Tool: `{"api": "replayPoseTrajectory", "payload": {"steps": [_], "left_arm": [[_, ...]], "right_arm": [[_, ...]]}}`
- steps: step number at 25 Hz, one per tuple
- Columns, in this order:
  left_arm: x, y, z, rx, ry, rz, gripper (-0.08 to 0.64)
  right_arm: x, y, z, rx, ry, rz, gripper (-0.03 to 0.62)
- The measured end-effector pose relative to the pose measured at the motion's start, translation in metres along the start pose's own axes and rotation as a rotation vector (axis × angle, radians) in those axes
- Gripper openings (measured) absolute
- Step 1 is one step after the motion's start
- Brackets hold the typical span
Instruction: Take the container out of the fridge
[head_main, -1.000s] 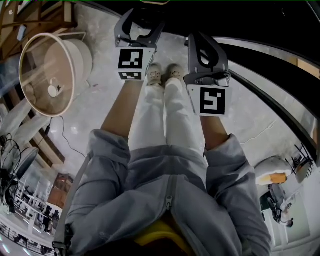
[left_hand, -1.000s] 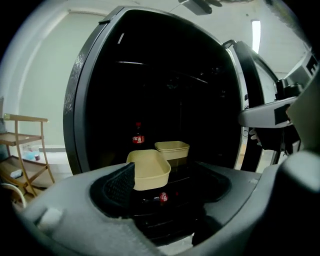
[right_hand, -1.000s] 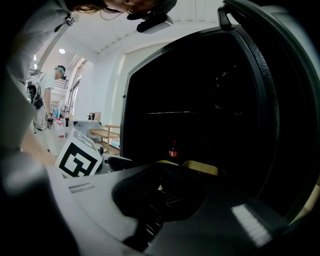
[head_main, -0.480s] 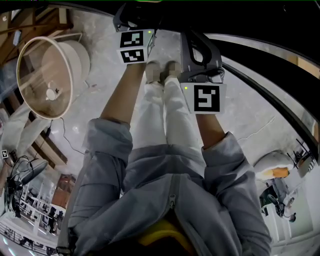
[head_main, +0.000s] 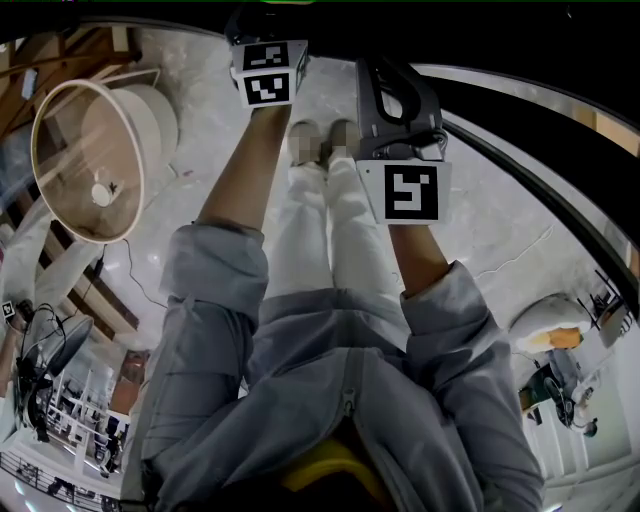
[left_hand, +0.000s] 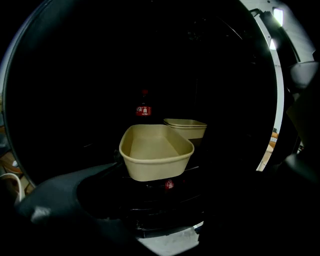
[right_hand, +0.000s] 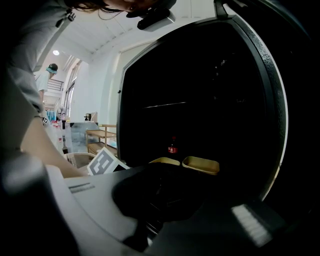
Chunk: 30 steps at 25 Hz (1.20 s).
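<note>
Container, beige, open-topped and round-cornered, lies with its long axis running away from the left gripper. That gripper and the right gripper gape empty.

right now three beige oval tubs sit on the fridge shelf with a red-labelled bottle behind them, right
No, two: a nearer beige oval tub and a farther tub sit on the fridge shelf, the red-labelled bottle behind them. The left gripper view shows it.
</note>
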<state>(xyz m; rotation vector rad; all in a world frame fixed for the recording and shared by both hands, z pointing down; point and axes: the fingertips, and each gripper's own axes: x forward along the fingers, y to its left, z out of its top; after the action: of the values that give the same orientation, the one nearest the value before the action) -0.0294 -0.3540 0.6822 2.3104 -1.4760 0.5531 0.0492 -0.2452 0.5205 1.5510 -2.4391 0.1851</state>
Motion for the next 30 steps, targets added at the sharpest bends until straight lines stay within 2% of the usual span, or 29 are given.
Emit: {"api": "replayPoseTrajectory", "payload": {"steps": [4, 10, 18, 30], "left_arm": [[0.008, -0.001, 0.003, -0.036, -0.005, 0.007, 0.486], [0.019, 0.003, 0.009, -0.036, 0.003, 0.018, 0.497], [0.019, 0.002, 0.007, -0.015, 0.005, 0.005, 0.459], [-0.022, -0.015, 0.015, -0.005, -0.064, -0.003, 0.445]], "right_arm": [[-0.003, -0.003, -0.005, 0.003, 0.011, -0.008, 0.0], [-0.003, -0.004, -0.012, 0.01, 0.03, -0.016, 0.0], [-0.005, -0.001, -0.017, 0.007, 0.036, -0.014, 0.0], [-0.014, 0.001, -0.009, 0.001, 0.029, -0.011, 0.0]]}}
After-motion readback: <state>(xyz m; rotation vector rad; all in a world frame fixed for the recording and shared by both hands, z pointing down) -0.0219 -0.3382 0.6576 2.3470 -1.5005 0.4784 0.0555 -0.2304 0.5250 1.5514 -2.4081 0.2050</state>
